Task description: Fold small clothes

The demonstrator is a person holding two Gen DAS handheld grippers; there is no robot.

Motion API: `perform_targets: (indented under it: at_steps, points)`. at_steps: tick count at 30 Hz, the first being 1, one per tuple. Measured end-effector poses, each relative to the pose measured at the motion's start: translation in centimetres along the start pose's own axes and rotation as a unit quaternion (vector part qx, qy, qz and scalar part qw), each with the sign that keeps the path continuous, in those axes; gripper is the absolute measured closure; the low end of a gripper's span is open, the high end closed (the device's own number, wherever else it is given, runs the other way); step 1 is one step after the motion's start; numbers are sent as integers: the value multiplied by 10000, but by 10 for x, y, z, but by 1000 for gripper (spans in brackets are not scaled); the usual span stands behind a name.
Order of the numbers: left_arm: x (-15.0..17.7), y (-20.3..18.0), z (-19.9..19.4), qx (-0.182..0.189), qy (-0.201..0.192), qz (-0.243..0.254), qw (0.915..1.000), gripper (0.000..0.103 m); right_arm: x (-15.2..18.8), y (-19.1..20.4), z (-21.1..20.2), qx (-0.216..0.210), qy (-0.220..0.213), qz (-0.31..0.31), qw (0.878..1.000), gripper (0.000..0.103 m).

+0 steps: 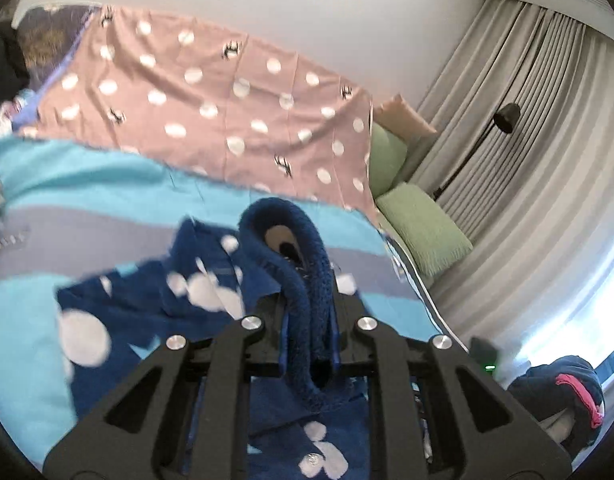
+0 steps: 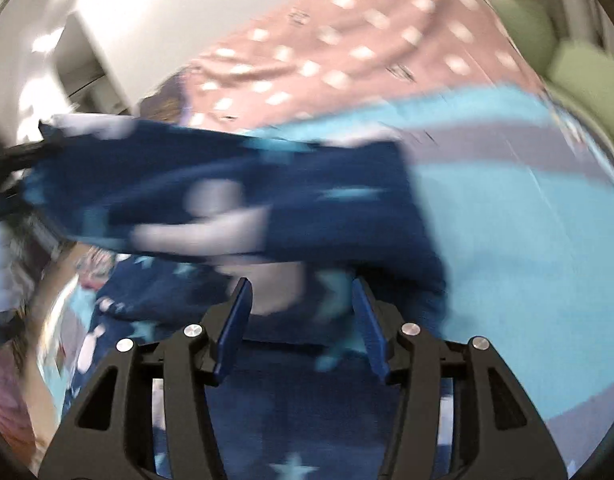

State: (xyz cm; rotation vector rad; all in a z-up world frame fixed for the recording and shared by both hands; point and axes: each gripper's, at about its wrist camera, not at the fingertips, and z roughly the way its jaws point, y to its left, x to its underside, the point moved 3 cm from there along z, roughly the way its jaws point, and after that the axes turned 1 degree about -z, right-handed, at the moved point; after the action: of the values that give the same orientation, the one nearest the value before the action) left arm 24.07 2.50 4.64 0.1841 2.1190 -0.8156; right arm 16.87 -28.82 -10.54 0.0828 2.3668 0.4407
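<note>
A small navy fleece garment with white spots and stars lies partly on the blue and grey striped cover. My left gripper is shut on a thick folded edge of the navy garment, which stands up in a loop between the fingers. In the blurred right wrist view, the navy garment hangs stretched across the middle, lifted at its left end. My right gripper is open just above more navy fabric, with nothing between its blue pads.
A pink spotted sheet covers the bed beyond the striped cover. Green cushions sit at the bed's right end, with grey curtains and a black floor lamp behind. Another dark garment with pink trim lies at lower right.
</note>
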Motion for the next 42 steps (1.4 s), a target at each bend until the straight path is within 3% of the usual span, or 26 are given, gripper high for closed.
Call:
perform_targets:
  at_steps: [3,8,15,21,24,26,29,30,33,35,39,42]
  points:
    - [-13,-1,-12,-203,-83,122,9997,89,5,-12,13,151,184,265,9994,57]
    - [-14,7,-25,-490,-78,250,9985,88,6,3,6,315,116,-114,9994,57]
    - [19,62,-19,-995,278,17,9947,88,9,6,-10,295,55,-171,9994,56]
    - [73,126,15,-1918,1004,-153,9762,85,1,35,-34,109,-337,-499,9981,56]
    - [97,147,28,-2381,1232,-56,9634,75,-6,51,-31,51,-408,-742,9964,56]
    - [106,152,28,-2380,1082,-8,9652,75,-10,53,-14,119,-279,-793,9964,57]
    - [106,154,25,-2401,1017,16,9654,74,2,35,25,678,302,-760,9943,59]
    - [104,153,24,-2412,1018,17,9651,73,6,28,31,631,403,-644,9951,59]
    - [98,144,12,-2711,866,249,9583,57,7,23,23,515,366,-522,9966,59]
    - [90,139,-5,-2828,615,361,9565,55,7,23,15,569,307,-541,9964,59]
    - [75,119,-31,-2429,170,208,9697,56,0,31,-2,466,-66,-646,9968,59]
    - [76,100,-23,-1869,246,224,9818,56,-13,40,-7,258,-385,-650,9968,58]
